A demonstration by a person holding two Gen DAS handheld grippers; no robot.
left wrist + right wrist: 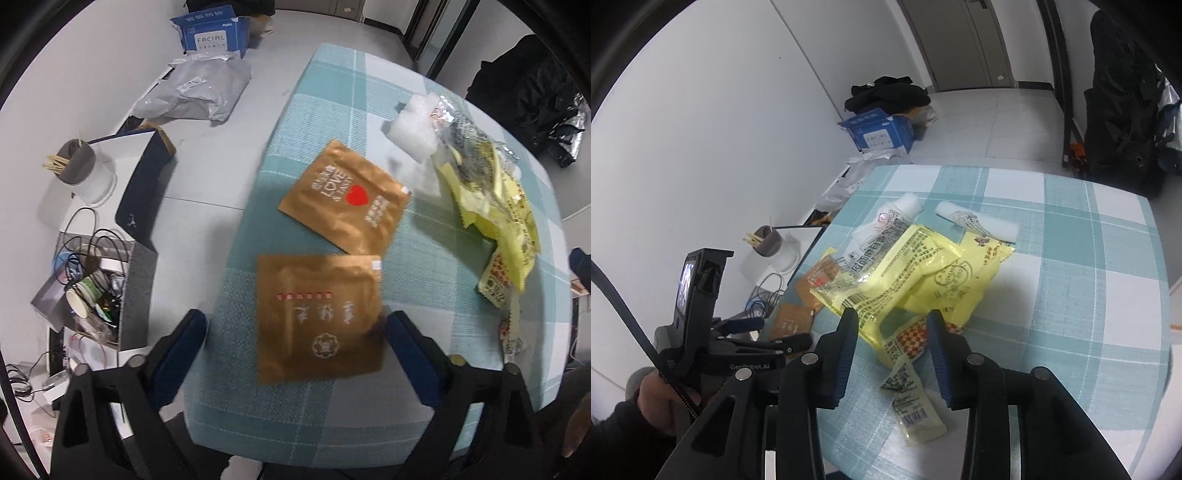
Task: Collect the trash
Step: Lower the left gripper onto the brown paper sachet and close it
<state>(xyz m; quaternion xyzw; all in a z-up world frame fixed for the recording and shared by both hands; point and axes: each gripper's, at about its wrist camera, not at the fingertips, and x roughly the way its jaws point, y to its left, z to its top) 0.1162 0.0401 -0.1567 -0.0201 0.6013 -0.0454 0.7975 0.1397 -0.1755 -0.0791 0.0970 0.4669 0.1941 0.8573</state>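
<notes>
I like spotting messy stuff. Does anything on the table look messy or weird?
Yes. A crumpled heap of yellow wrappers lies on the tablecloth, with a small sachet loose beside it. Two brown pouches lie flat nearby, one askew. Nothing looks spilled.

Checked cloth (1089,295) lies bare right of the yellow wrappers (916,269); gold sachets (343,199) crowd its left edge.
</notes>
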